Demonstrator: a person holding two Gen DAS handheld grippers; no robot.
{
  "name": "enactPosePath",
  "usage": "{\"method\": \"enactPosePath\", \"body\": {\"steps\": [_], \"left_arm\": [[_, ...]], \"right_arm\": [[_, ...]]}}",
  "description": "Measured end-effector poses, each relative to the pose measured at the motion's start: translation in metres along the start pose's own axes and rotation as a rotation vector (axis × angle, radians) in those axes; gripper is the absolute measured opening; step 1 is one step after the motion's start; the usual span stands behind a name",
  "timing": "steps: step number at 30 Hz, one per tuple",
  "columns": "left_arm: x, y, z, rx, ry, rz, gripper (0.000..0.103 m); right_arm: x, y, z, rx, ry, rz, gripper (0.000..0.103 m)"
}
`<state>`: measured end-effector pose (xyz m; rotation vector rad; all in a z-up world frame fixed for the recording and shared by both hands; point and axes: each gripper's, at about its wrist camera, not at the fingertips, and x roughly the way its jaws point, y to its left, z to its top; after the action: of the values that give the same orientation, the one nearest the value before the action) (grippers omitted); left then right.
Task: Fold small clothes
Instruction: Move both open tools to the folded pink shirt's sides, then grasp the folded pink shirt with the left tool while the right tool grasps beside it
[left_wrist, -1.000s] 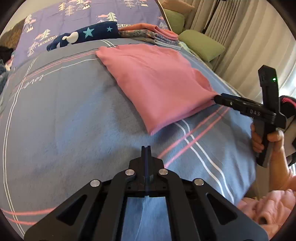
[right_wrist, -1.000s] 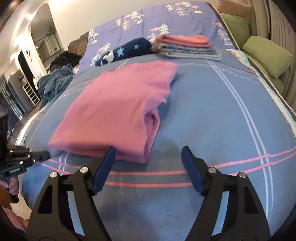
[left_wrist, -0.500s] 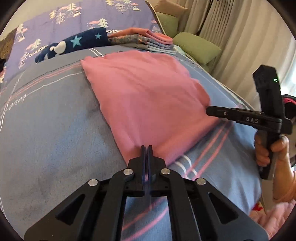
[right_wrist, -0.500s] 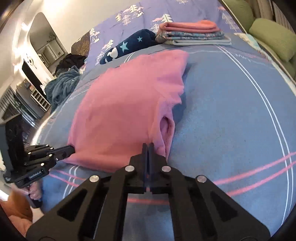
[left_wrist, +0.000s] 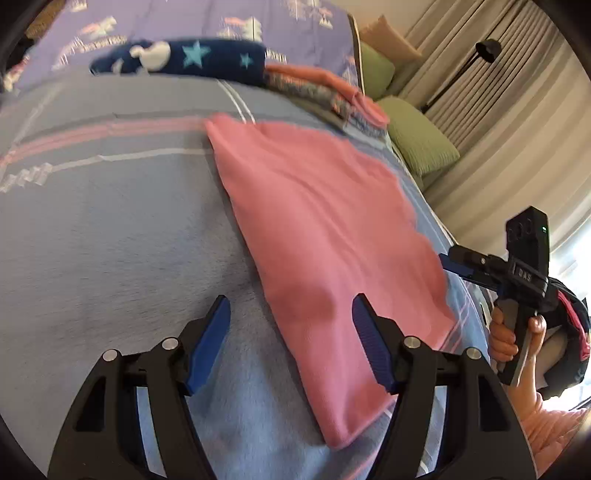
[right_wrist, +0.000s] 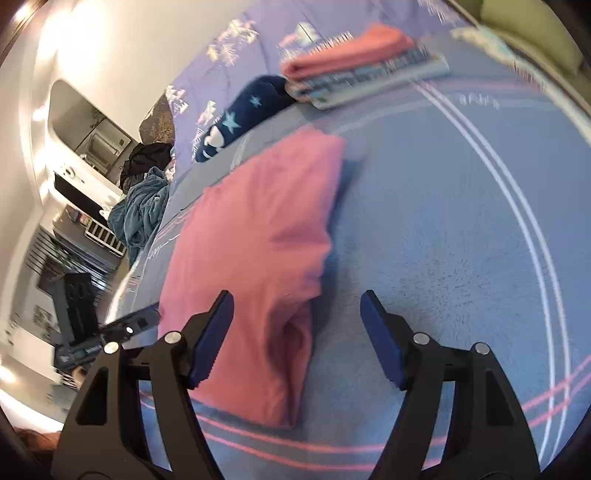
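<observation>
Both tongs spread over the pink garment on the bed.

Left tongs: jaws opening, nothing pinched; the near edge of the pink garment is seen between the blue pads, lying flat on the blanket. Right tongs: jaws opening, nothing pinched; a rolled corner of the garment is seen between the pads, on the blanket. The right tongs are also seen in the left view, held by a hand just beside the garment's far edge. Beyond the garment, a navy star-print piece and a stack of folded clothes are noted near the head of the bed. Green pillows are seen by the curtains.
</observation>
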<state>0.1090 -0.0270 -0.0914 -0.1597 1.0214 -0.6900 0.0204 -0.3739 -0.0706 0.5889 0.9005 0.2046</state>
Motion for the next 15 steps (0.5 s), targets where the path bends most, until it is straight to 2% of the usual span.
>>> {"method": "enactPosePath", "body": {"steps": [5,10,15], "left_arm": [[0.016,-0.002,0.015,0.029,0.021,-0.052,0.069],[0.031,-0.003,0.028,0.055,0.031,-0.056,0.070],[0.039,-0.001,0.035,0.071,0.032,-0.086,0.071]], "right_arm": [[0.011,-0.012,0.012,0.002,0.039,0.112,0.078],[0.029,-0.015,0.031,-0.026,0.084,0.218,0.078],[0.047,-0.005,0.047,-0.114,0.129,0.256,0.078]]}}
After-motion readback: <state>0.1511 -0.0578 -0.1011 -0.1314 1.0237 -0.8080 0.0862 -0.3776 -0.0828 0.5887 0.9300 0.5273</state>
